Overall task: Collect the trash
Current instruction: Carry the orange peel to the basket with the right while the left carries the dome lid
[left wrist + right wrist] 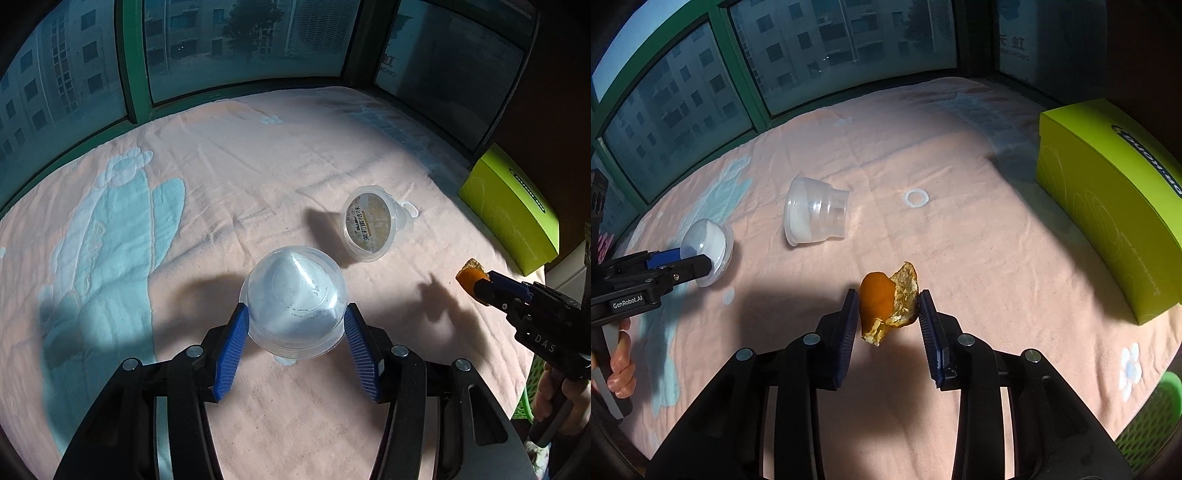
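Your left gripper [295,325] is at the left side of the scene, and its two blue pads [232,350] press on both sides of a clear plastic cup [293,295], so the jaws are closed around it. In the left wrist view the cup is upside down, with its round bottom toward the camera and its rim lower, close to the pink blanket [258,155]; I cannot tell if the rim touches the cloth. In the right wrist view the same cup [709,251] is seen at the tip of your left gripper [698,266], and your left hand [622,365] holds the handle below. Going to the right, a second plastic cup [373,225] lies on its side on the blanket, apart from both grippers; in the left wrist view its printed lid faces the camera. In the right wrist view this cup [816,212] rests between your two grippers and farther from you. More to the right, your right gripper [888,317] pinches a piece of orange peel [886,306] between its pads [849,332], with the jaws closed on it from both sides, and the peel is lifted above the blanket [960,240]. At the far right a green box [1108,206] stands on the blanket near the edge, well apart from the peel. At the lower right corner a small part of a green basket [1148,421] is visible.
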### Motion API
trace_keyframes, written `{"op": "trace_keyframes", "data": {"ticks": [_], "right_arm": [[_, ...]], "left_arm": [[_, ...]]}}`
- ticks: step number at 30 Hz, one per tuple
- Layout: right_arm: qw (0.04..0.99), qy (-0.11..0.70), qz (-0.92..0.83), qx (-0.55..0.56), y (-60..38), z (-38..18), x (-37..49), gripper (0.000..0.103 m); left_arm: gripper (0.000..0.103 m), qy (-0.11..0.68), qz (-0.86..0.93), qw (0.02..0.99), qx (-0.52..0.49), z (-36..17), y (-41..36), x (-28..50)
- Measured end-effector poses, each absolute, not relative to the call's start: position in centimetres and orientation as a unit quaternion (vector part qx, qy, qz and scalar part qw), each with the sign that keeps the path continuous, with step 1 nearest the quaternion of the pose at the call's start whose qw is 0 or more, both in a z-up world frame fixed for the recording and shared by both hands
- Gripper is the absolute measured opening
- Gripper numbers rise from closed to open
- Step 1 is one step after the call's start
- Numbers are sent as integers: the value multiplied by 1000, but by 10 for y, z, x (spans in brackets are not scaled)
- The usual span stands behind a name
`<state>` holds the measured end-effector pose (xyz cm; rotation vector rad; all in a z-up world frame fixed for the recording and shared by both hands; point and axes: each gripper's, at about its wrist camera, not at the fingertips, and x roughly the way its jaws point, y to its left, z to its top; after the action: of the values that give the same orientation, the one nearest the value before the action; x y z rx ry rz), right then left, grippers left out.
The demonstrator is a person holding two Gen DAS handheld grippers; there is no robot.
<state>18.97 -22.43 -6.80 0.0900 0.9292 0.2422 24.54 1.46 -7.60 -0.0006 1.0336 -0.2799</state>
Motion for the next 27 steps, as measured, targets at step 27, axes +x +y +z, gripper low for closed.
{"op": "trace_keyframes", "data": {"ticks": [27], "right_arm": [[907,403,66,105,-309,-40,60,33]], "left_arm": [[52,480,-247,842,5,-50,-78,155]]}}
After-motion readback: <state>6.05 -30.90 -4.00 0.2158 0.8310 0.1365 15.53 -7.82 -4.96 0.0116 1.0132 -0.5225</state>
